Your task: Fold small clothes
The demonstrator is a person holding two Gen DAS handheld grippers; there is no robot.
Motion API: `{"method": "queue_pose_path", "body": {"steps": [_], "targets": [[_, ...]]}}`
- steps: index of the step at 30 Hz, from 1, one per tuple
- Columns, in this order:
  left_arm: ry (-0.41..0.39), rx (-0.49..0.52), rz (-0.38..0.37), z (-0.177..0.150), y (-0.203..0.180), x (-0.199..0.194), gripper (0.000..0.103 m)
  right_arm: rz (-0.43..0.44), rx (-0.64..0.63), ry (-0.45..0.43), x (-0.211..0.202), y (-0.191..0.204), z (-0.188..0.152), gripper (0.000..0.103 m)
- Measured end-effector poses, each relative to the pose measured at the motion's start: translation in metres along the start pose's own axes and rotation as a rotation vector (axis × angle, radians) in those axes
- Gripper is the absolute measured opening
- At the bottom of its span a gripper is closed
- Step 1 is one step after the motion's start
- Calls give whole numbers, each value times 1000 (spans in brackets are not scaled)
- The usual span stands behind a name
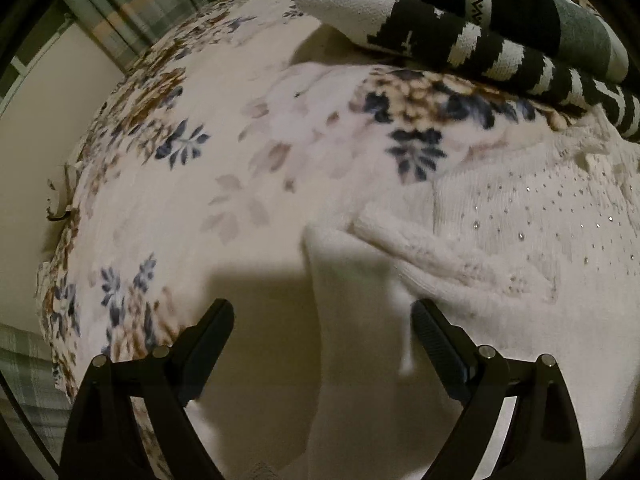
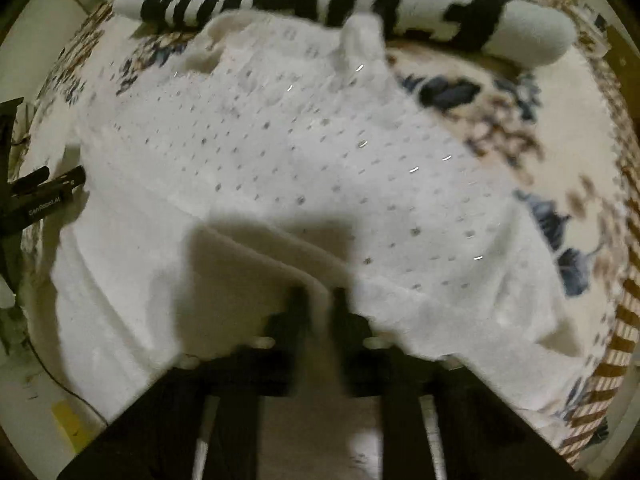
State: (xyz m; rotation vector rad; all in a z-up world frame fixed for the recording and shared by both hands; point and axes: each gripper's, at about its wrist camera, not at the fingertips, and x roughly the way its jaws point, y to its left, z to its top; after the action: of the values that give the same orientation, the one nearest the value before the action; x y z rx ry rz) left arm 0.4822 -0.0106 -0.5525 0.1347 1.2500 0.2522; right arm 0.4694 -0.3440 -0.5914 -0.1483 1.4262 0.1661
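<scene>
The left gripper (image 1: 322, 316) hangs over the bed with its two fingers spread wide and nothing between them. To its left and ahead of it lies the flowered blanket (image 1: 168, 184). A plain white edge of the sweater (image 1: 520, 240) runs up between the fingers, closer to the right one, and the studded, knitted part of the garment spreads out ahead and to the right. Farther ahead, beyond the sweater, sits a pile of black-and-white striped clothes (image 1: 480, 36).

The right gripper (image 2: 320, 300) has its fingers drawn close together on a fold of the white sweater (image 2: 304, 152), pinching the near edge; the picture is blurred, so the exact contact is hard to read. The sweater fans out ahead of it on both sides. At its far left the left gripper (image 2: 68, 178) shows beside the garment's edge. The striped clothes (image 2: 360, 4) lie ahead, the blanket (image 2: 560, 152) to the right.
</scene>
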Motion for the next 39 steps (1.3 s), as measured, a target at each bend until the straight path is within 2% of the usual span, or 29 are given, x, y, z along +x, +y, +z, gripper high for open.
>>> {"method": "queue_pose_path", "body": {"steps": [1, 2, 5, 7, 9, 11, 15, 17, 20, 22, 24, 27, 29, 30, 32, 33, 34, 39], "targets": [[5, -1, -4, 0, 1, 3, 96, -27, 29, -6, 1, -9, -1, 4], [9, -7, -10, 1, 3, 3, 97, -19, 58, 3, 3, -16, -2, 4], [12, -41, -27, -3, 12, -10, 96, 67, 121, 14, -8, -27, -4, 8], [-4, -71, -49, -12, 17, -31, 96, 60, 190, -27, -35, -42, -16, 30], [-9, -91, -85, -26, 17, -53, 96, 56, 313, -65, -62, -66, -35, 41], [-4, -94, -122, -41, 9, -70, 96, 67, 473, -51, -77, -92, -63, 41], [17, -55, -151, -59, -25, -79, 96, 188, 765, -6, -77, -123, -119, 41], [44, -39, -161, -63, -40, -72, 96, 225, 919, 15, -61, -133, -138, 41], [73, -4, -146, -69, -59, -57, 96, 308, 1072, 9, -36, -143, -155, 41], [75, 22, -133, -73, -62, -52, 96, 302, 1100, -12, -29, -142, -160, 39], [84, 48, -118, -79, -63, -48, 96, 243, 1054, -23, -37, -138, -159, 2], [98, 66, -110, -87, -60, -45, 96, 136, 971, -37, -55, -137, -164, 2], [99, 74, -105, -91, -60, -47, 96, 168, 957, -8, -54, -142, -163, 2], [98, 77, -102, -91, -60, -48, 96, 209, 968, -3, -54, -143, -166, 3], [95, 84, -95, -91, -63, -49, 96, 285, 999, -10, -55, -147, -170, 11], [94, 84, -92, -91, -64, -49, 96, 295, 1010, -21, -56, -148, -172, 33], [94, 83, -90, -91, -64, -49, 96, 312, 1028, -51, -57, -149, -173, 50], [94, 79, -84, -91, -67, -47, 96, 373, 1108, -42, -31, -153, -169, 51]]}}
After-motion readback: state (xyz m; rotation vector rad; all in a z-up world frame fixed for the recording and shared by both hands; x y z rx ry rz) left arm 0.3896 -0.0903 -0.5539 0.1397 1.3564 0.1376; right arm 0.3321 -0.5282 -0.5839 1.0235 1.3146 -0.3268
